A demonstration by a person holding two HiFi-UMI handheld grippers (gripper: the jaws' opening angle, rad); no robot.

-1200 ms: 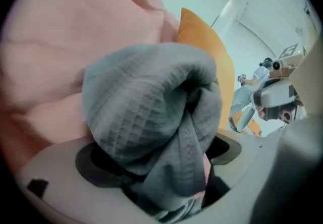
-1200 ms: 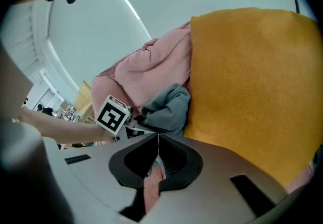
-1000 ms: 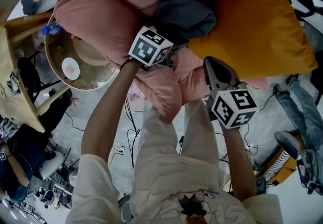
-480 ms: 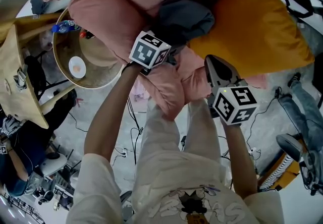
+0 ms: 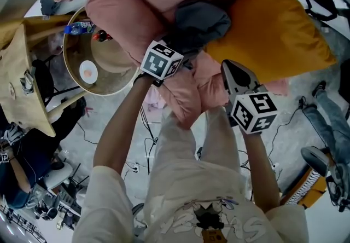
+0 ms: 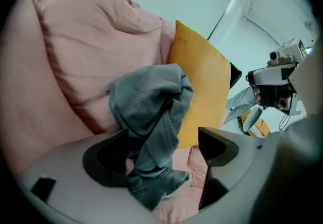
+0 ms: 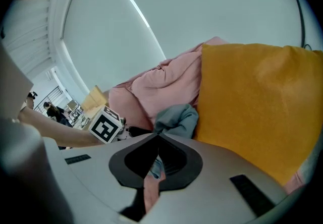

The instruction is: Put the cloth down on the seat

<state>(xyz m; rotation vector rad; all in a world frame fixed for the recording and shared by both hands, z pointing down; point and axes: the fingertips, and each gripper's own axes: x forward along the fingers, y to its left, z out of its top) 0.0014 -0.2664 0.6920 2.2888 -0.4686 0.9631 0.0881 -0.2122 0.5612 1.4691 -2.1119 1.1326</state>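
A crumpled grey cloth [image 5: 199, 20] lies in a heap on the pink padded seat [image 5: 136, 12], against a yellow cushion [image 5: 273, 23]. In the left gripper view the cloth [image 6: 146, 102] trails down between the jaws of my left gripper [image 6: 161, 140], close to the left jaw. Those jaws stand wide and have just been closing slightly, and the pads do not press on the cloth. My right gripper [image 7: 158, 136] is shut, tips together, with the cloth [image 7: 176, 117] beyond it. In the head view it [image 5: 229, 68] hovers over the seat's front edge, right of the left gripper [image 5: 183, 57].
A round wooden table [image 5: 74, 75] with a small plate and a bottle [image 5: 79, 28] stands left of the seat. A tan board [image 5: 22, 88] leans further left. Cables run across the floor [image 5: 136, 143]. Camera equipment [image 6: 275, 81] stands to the right.
My left gripper has drawn back a little from the grey cloth, which stays on the seat. The right gripper has hardly shifted in the view.
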